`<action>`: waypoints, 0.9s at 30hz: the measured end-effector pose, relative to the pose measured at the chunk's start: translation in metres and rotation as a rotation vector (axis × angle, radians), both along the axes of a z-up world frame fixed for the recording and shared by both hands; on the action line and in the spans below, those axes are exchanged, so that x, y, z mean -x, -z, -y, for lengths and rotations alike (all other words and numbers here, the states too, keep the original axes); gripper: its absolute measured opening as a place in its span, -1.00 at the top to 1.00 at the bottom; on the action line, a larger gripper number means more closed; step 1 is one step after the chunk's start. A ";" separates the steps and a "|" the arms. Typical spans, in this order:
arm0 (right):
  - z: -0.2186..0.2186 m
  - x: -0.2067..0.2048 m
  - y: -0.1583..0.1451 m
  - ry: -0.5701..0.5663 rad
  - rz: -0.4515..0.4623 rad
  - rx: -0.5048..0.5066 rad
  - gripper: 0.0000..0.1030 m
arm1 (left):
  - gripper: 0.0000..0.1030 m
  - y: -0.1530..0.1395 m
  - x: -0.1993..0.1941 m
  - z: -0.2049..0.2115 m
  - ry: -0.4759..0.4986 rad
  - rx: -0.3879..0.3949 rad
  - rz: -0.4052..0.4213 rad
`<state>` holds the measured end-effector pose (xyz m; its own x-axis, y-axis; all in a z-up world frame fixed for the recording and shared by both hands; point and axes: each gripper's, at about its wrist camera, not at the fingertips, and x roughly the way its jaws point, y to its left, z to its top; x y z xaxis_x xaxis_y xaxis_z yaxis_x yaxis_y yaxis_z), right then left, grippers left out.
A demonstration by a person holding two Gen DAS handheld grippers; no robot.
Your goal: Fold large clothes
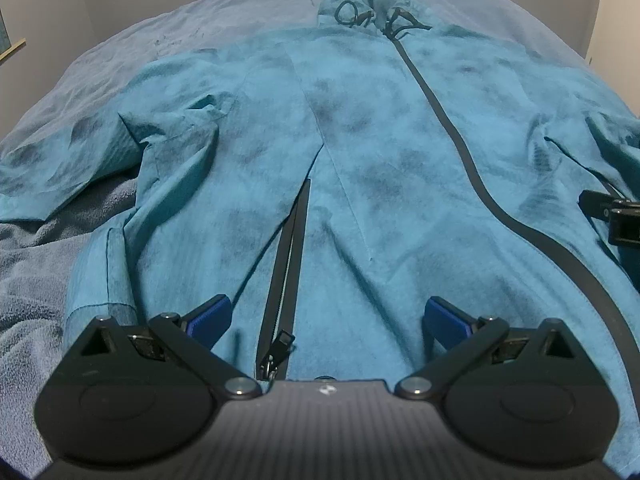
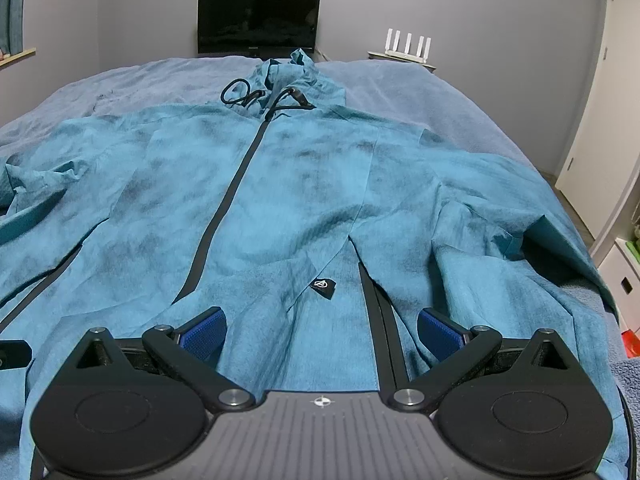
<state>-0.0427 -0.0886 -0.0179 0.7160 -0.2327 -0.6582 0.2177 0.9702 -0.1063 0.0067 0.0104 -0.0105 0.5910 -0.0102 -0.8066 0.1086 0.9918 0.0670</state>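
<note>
Teal jacket (image 1: pixel 360 140) lies face-up along the bed (image 1: pixel 60 240), hood toward the far edge; the left gripper (image 1: pixel 326 320), jaws wide and empty, hovers over its near hem. From the right view, the right gripper (image 2: pixel 320 332) hovers likewise, spread, holding nothing.

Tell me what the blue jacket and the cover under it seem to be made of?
The jacket looks like thin woven synthetic with a matte, mottled teal finish; it creases sharply, and the zip is taped in smooth black. The cover looks like soft terry or fleece: nubby, looped pile, though I can't be sure.
</note>
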 end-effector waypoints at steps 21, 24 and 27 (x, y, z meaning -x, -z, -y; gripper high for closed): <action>-0.001 -0.002 0.000 0.001 -0.005 0.004 -1.00 | -1.00 0.001 -0.001 -0.001 -0.002 -0.003 -0.005; -0.002 -0.002 0.001 0.001 -0.006 0.004 -1.00 | -1.00 0.001 -0.001 -0.001 -0.002 -0.003 -0.005; -0.002 -0.002 0.000 0.001 -0.007 0.005 -1.00 | -1.00 0.001 -0.001 -0.001 -0.002 -0.003 -0.006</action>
<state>-0.0407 -0.0868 -0.0180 0.7114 -0.2362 -0.6619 0.2175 0.9696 -0.1123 0.0074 0.0114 -0.0118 0.5866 -0.0068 -0.8099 0.1072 0.9918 0.0693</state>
